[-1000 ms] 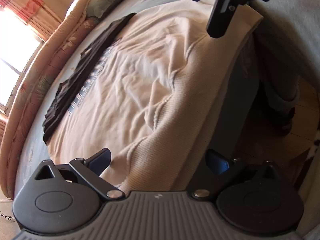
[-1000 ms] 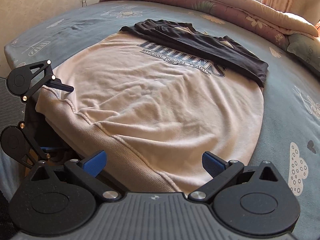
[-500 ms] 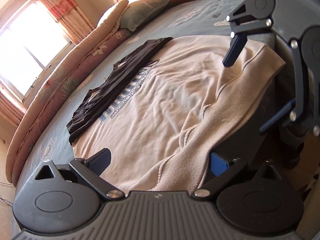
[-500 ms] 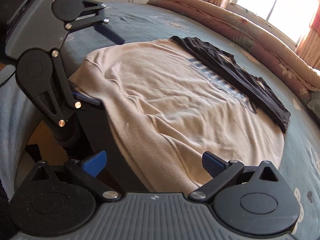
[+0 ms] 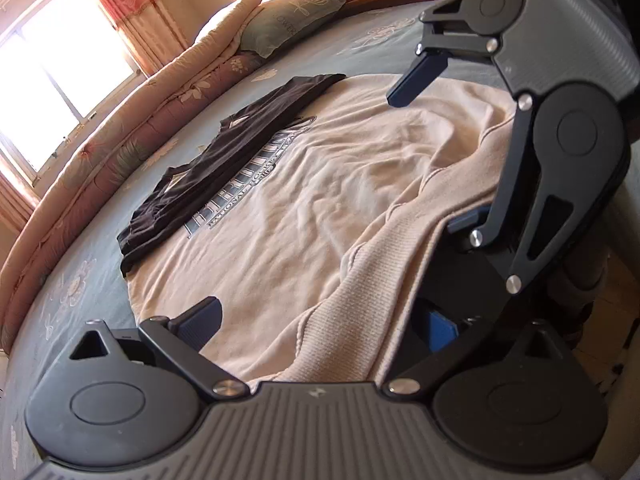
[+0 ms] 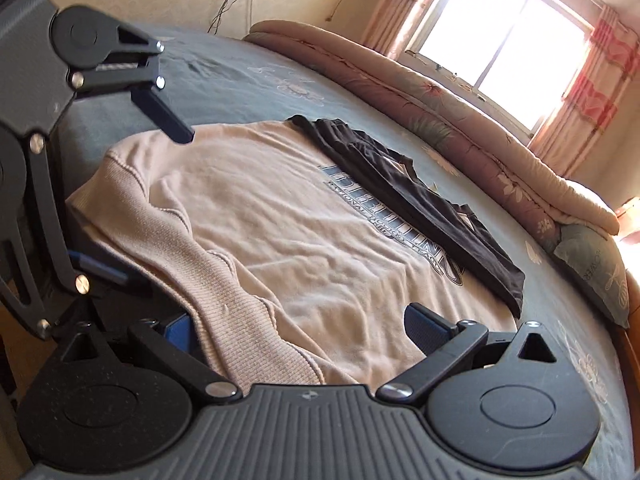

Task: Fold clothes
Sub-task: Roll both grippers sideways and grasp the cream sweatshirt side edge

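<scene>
Both grippers at the hem edge of the cream sweatshirt [image 5: 320,208], which lies flat on the blue bedsheet [image 6: 224,80], printed side up, hem hanging over the bed edge toward me.

Left gripper [image 5: 324,320]: jaws spread wide, ribbed hem [image 5: 360,300] sits between them. One finger above the fabric at 9 o'clock, the other below the hem at 3 o'clock. Not pinching anything.

Right gripper [image 6: 296,328]: also spread wide, straddling the hem [image 6: 240,312] the same way; finger at 3 o'clock rests over the fabric, finger at 9 o'clock below the edge. No grip.

In the left view my right gripper shows at 2 o'clock, jaws wide apart around the hem corner. In the right view the left gripper shows at 10 o'clock, same state.

Black garment [image 6: 408,196] lies across the far end of the sweatshirt, covering part of the print. Rolled quilt [image 6: 460,128] and pillow [image 5: 280,24] beyond, window [image 6: 504,40] behind.
</scene>
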Demonstrator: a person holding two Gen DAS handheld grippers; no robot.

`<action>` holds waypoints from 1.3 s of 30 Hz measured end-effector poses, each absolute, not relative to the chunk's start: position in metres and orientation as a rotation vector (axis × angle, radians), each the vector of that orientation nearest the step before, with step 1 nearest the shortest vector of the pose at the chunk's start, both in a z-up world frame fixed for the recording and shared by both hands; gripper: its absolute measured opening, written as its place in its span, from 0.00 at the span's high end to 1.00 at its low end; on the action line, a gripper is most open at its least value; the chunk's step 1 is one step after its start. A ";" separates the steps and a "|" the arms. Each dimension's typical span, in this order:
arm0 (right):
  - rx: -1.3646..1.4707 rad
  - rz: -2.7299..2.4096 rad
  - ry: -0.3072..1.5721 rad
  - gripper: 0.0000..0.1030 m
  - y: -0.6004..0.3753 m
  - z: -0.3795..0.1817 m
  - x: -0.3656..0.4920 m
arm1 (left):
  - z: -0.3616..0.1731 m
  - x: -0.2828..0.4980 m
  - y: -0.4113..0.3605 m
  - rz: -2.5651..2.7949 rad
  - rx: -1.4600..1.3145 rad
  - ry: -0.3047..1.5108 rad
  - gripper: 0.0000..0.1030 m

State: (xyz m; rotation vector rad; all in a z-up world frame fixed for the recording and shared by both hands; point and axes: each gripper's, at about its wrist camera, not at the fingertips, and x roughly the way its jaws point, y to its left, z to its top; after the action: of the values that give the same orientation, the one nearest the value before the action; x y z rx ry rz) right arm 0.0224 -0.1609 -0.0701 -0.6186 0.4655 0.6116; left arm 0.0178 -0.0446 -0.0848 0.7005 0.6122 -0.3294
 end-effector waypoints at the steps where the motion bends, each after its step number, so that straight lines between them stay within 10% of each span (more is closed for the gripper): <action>1: -0.614 0.608 0.465 0.00 -0.161 -0.069 0.023 | -0.087 0.019 -0.047 -0.317 0.717 0.602 0.03; 39: -0.939 0.384 0.466 0.00 -0.197 -0.097 0.046 | -0.116 0.032 -0.047 -0.270 1.221 0.459 0.13</action>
State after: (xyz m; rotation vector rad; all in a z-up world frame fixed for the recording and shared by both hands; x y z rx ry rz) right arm 0.0464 -0.1968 -0.0968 -0.9387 0.4663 0.3837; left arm 0.0318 -0.0473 -0.1164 1.2205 0.4587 -0.2702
